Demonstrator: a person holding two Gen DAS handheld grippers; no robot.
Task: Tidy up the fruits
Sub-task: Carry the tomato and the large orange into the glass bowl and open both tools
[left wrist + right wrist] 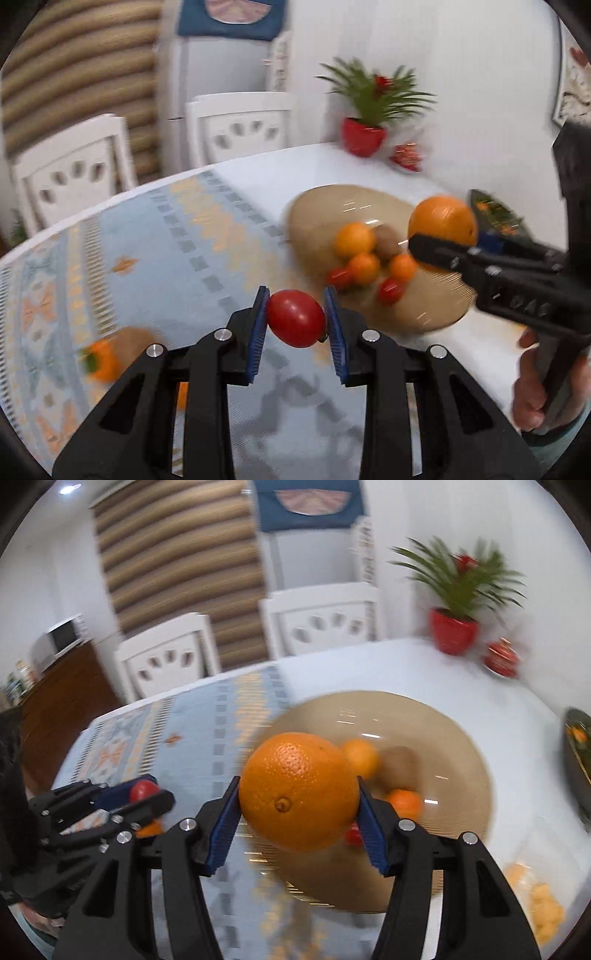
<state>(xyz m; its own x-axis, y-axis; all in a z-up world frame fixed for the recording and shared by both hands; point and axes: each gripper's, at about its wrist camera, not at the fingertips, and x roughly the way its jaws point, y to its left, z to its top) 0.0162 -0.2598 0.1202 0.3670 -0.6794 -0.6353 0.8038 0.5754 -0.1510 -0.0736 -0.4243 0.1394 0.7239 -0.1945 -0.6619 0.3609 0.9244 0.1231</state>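
1. Above the counter [280, 173], the left tongs [296, 322] are clenched on a red tomato [295, 323], their blue pads pressing it from both sides, clear of the patterned cloth [147, 236] below.
2. To the right, the right tongs [298, 808] grip a large orange [298, 792] between their blue pads, held in the air over the round woven mat [454, 738].
3. On that mat lies a cluster of fruit: smaller oranges [354, 239], a kiwi [388, 238] and red tomatoes [390, 290], close together.
4. Near the left tongs, an orange fruit with a green stem [101, 360] lies on the cloth.
5. At the far edge stands a red plant pot [362, 136].
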